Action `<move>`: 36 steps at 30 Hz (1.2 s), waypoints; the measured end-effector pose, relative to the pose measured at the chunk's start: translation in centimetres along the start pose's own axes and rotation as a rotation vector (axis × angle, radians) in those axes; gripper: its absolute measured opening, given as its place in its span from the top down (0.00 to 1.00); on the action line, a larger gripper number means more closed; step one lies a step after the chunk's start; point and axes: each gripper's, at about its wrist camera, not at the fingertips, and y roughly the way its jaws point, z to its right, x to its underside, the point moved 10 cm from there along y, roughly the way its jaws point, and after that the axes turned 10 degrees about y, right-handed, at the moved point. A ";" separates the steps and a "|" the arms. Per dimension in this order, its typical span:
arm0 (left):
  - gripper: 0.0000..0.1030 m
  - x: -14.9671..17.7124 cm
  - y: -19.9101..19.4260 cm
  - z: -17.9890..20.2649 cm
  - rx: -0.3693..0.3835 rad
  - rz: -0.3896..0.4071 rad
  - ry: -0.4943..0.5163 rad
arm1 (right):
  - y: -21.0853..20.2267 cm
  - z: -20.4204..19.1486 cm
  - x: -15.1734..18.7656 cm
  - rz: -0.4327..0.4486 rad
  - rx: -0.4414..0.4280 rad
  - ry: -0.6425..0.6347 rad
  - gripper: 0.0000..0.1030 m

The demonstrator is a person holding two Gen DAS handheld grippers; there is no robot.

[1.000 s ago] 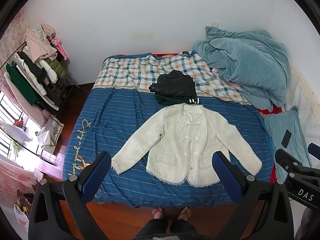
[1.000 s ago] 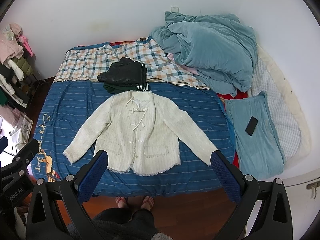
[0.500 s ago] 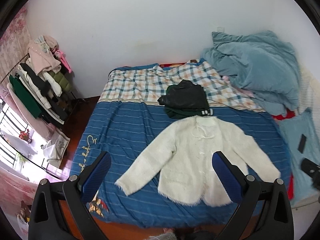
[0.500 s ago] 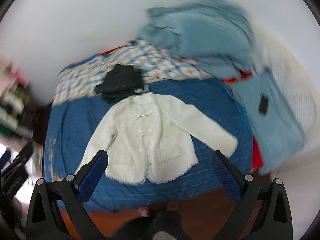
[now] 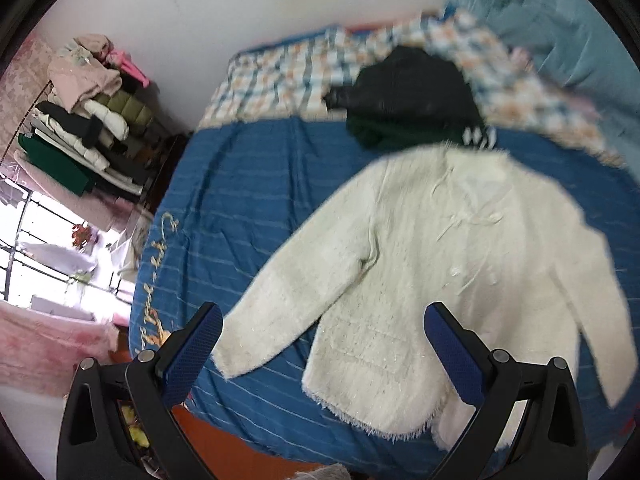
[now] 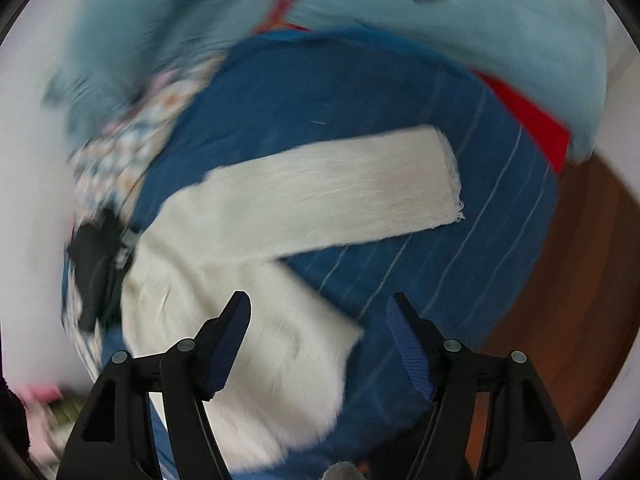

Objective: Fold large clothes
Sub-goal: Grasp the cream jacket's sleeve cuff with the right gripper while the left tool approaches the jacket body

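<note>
Your white cardigan point(image 5: 432, 264) lies flat and face up on the blue striped bedspread point(image 5: 248, 200), both sleeves spread out to the sides, nothing folded yet. A dark folded garment point(image 5: 404, 92) sits just beyond its collar, touching or nearly so

Left gripper point(image 5: 324, 354): fingers wide apart, nothing between them, hanging above the near sleeve cuff and hem. Right gripper point(image 6: 320, 344): fingers apart and closing, nothing between the pads; below them are the cardigan's side hem corner and the other sleeve point(image 6: 340, 188), which stretches away across the bedspread

Both views are smeared, the right one heavily, so exact contact points cannot be read

Risks, as I judge them:
- The right fingers may finish closing before they reach the cloth and pinch only air, or snag the bedspread along with the knit
- The fuzzy, loose weave may slip from a shallow bite at the fringe, so the sleeve drops mid-fold
- Dragging the cardigan towards the collar could shove the dark garment
- Uneven grips on the two sides would skew the fold line
</note>
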 end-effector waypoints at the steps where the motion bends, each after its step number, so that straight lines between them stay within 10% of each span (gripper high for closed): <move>1: 0.00 0.1 1.5 1.0 0.000 -0.027 -0.003 | 2.7 1.2 -1.4 -0.009 -0.013 0.067 0.29; 7: 0.00 2.0 11.0 6.7 -0.007 -0.177 0.008 | 14.6 8.5 -7.1 -0.015 -0.057 0.359 0.29; 13: 0.00 3.1 16.6 10.6 0.026 -0.248 -0.020 | 15.6 8.0 -9.9 0.108 -0.153 0.443 0.32; 16: 0.00 2.6 17.9 12.1 0.048 -0.230 -0.002 | 15.9 7.5 -10.3 0.132 -0.195 0.452 0.88; 20: 0.00 1.8 18.6 12.5 0.058 -0.188 0.013 | 13.8 6.9 -12.2 0.204 -0.175 0.397 0.91; 29: 0.00 2.7 18.9 9.3 0.072 -0.179 -0.054 | 0.4 -7.8 -12.6 0.370 -0.264 0.090 0.91; 36: 0.00 4.5 19.3 3.0 0.050 -0.194 -0.187 | -0.4 -27.5 0.3 0.260 -0.405 -0.354 0.91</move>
